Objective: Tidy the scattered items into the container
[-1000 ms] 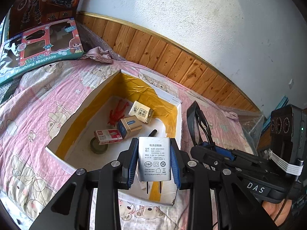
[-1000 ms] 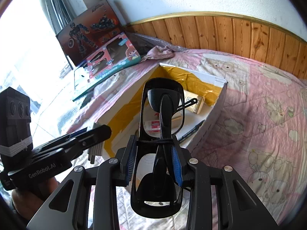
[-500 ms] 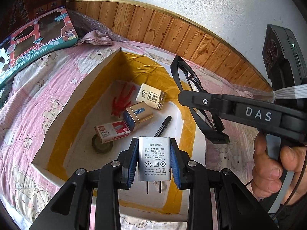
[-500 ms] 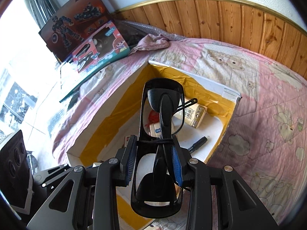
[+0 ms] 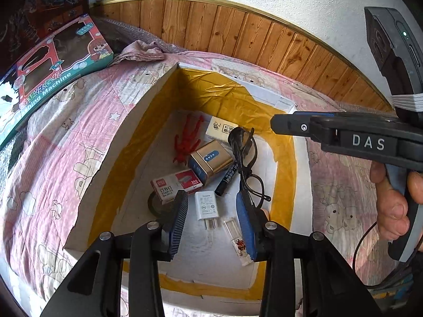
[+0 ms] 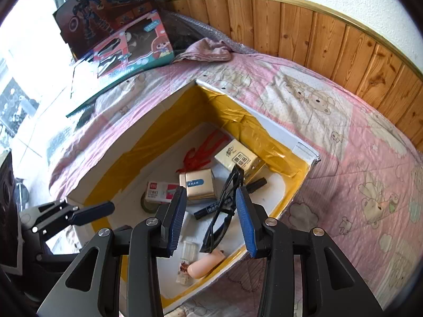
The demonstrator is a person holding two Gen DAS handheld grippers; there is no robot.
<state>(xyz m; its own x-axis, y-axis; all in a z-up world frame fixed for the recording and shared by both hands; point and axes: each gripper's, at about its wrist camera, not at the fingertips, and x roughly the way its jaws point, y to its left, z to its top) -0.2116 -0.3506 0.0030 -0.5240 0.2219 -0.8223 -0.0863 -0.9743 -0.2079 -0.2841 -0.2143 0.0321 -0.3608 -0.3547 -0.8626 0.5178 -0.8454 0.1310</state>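
2 hand-held grippers, left (image 5: pixel 212 220) and right (image 6: pixel 208 219), gape empty over the box (image 5: pixel 148 105), partly hiding the glasses (image 6: pixel 224 206).

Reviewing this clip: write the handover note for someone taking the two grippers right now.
Left gripper: open, empty, above the box.
Right gripper: open, empty, also above the box.
White charger lies on the floor of the yellow-lined box, prongs toward the camera.
Black glasses lie in the box, across the black marker.
Also inside: gold tin, staple box, red figure, cream carton, tape roll, clear case.
Left: no loose items show on the quilt in either view; check outside these views.
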